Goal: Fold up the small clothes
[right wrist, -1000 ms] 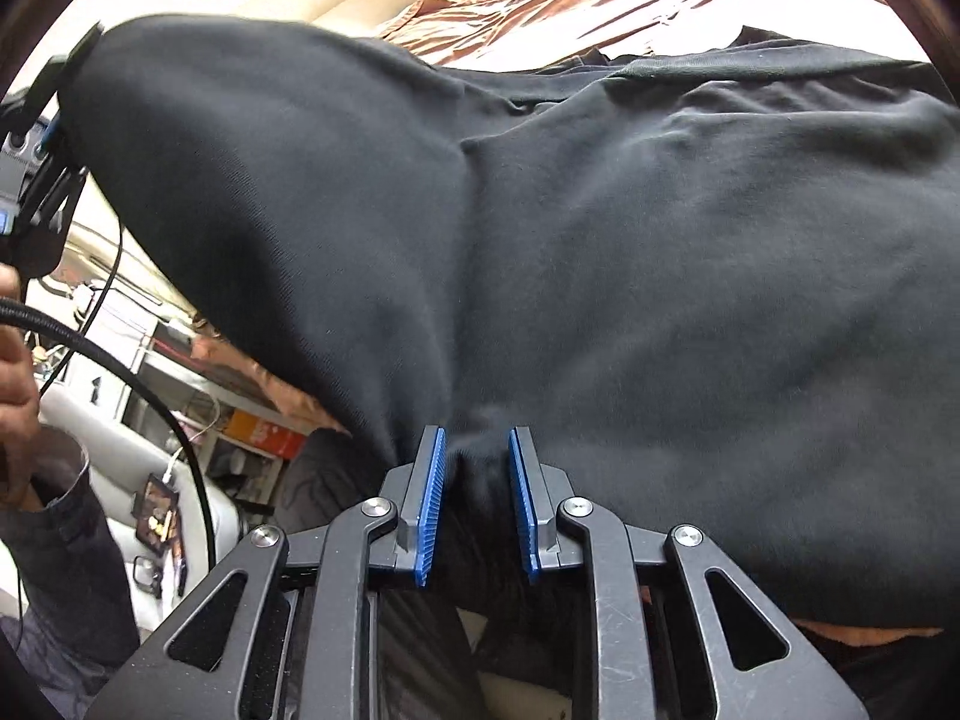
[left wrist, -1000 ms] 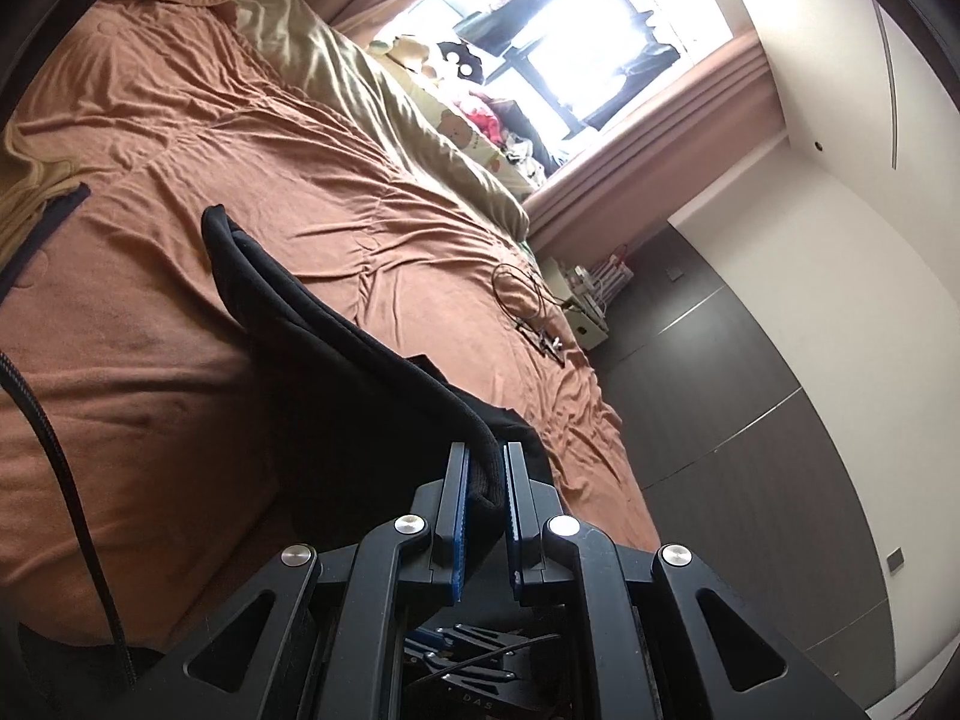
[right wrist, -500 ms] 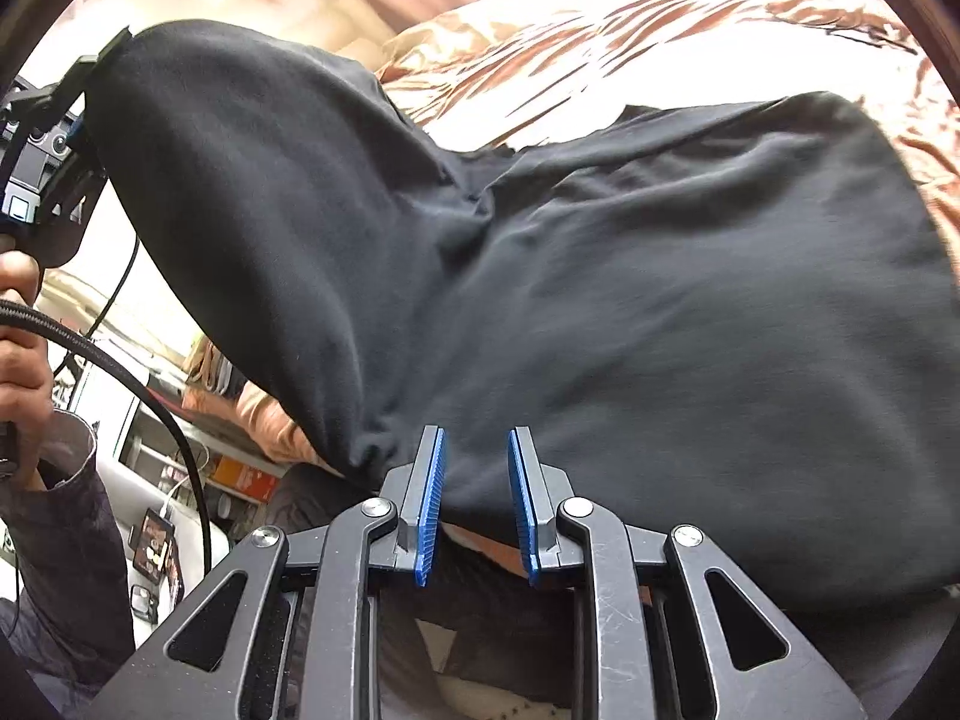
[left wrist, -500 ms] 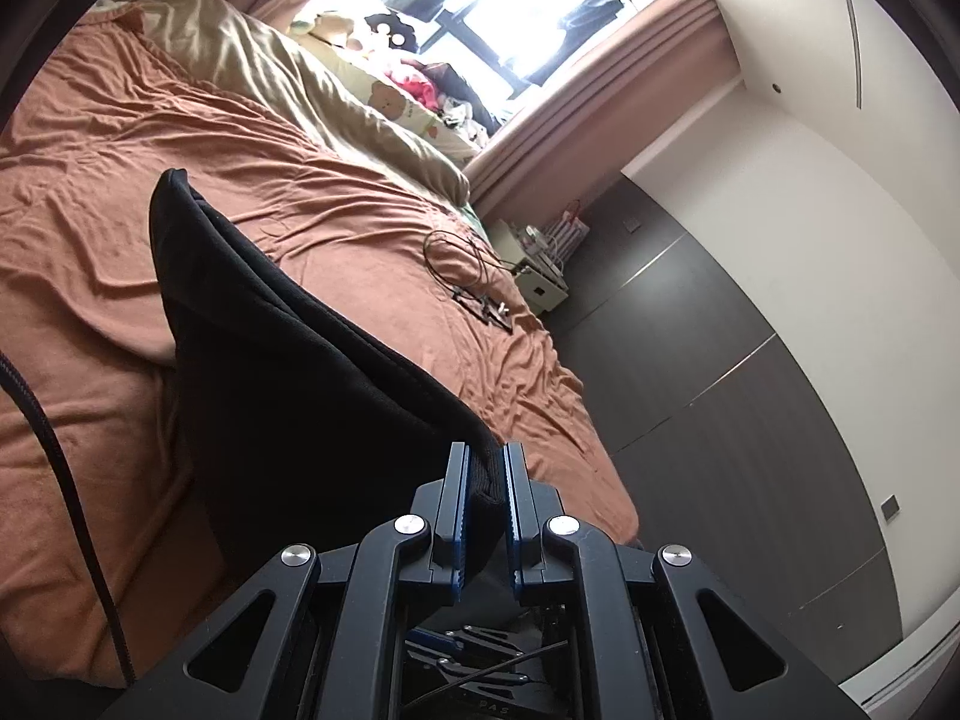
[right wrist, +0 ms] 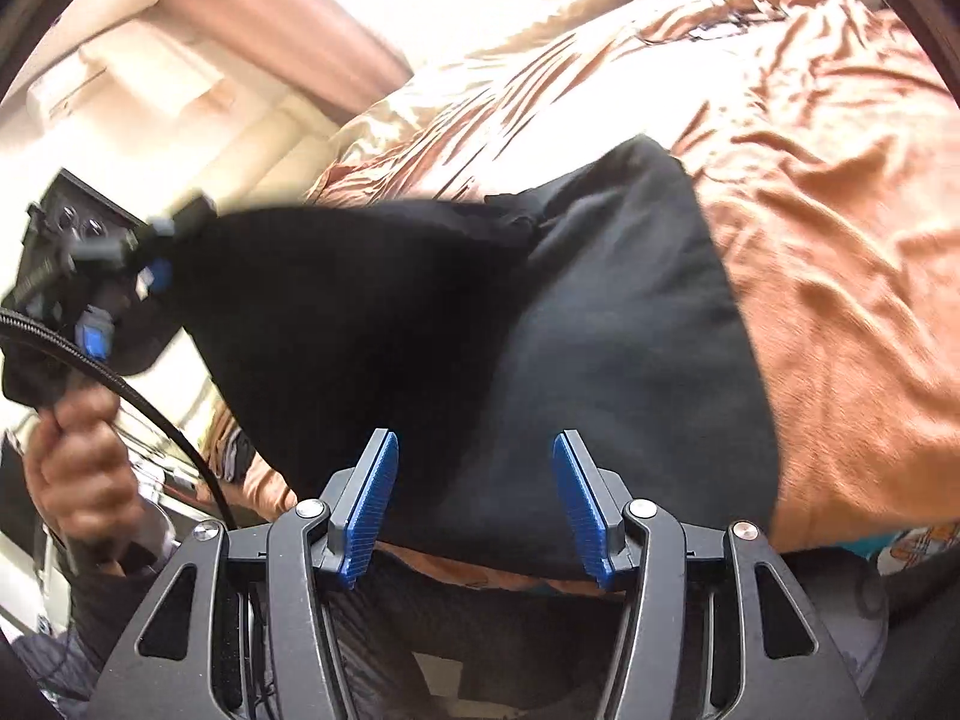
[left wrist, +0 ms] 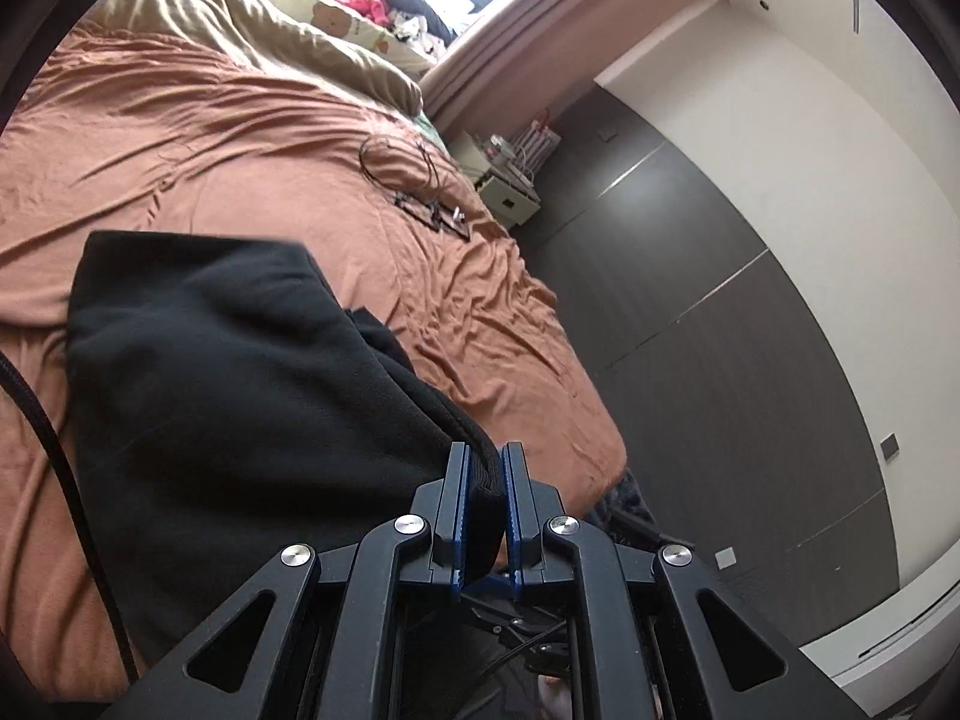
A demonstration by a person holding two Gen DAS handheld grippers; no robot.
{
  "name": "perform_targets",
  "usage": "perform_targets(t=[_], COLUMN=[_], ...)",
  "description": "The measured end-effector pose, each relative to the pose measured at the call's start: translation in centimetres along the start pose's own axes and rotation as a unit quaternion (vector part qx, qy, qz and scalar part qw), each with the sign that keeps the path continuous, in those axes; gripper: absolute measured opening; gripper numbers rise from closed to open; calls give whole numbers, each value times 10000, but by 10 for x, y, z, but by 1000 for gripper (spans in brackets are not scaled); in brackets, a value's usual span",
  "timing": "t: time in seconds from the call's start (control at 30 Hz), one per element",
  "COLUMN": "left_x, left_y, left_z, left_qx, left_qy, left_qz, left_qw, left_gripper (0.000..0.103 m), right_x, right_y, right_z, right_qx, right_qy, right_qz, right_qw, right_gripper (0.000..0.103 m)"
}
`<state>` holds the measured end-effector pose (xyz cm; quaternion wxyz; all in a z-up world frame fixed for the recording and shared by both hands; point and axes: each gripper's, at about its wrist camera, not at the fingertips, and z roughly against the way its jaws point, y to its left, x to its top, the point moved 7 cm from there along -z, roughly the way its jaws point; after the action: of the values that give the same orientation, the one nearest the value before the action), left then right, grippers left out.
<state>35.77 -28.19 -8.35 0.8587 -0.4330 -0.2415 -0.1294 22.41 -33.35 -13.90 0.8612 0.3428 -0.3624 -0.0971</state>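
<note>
One fold of the black garment (right wrist: 600, 330) lay on the bed (right wrist: 840, 240). Left gripper (left wrist: 483, 510) clamped its edge; right gripper (right wrist: 474, 510), jaws opening, gripped nothing. Further folding remained.

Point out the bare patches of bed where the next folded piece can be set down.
Bare brown bedspread lies between the black garment and the beige pillows; more lies right of the garment in the right wrist view. It is crowded by the cable and glasses near the bed's far edge.
</note>
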Motion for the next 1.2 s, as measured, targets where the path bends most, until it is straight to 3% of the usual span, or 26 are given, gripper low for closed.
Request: perform_targets(t=[0.2,0.27,0.33,0.37,0.63,0.77,0.83,1.2], left_x=[-39,-42,-43,-42,-35,-36,-38,-60], left_y=[5,9,13,19,76,102,116,194], left_z=[-56,-56,-49,-43,-11,6,14,45], left_qx=[-120,-45,65,160,885,1076,1163,1517], left_qy=[931,958,812,722,386,247,180,-75], left_qz=[172,156,130,117,443,597,700,1381], left_qw=[9954,9953,9966,9972,9943,9921,9906,9787], left_gripper=[15,37,49,50,50,50,50,50], right_x=[2,4,6,8,26,37,43,77], right_y=[-33,-41,-44,-43,-37,-28,-26,-13], right_z=[15,17,17,16,-29,-56,-70,-140], right_qx=[247,288,340,386,566,624,547,563], right_qy=[48,32,40,66,411,584,719,1566], right_qz=[-407,-498,-526,-523,-561,-568,-554,-479], right_qw=[9989,9983,9980,9979,9960,9947,9944,9849], right_gripper=[52,52,52,52,52,55,69,69])
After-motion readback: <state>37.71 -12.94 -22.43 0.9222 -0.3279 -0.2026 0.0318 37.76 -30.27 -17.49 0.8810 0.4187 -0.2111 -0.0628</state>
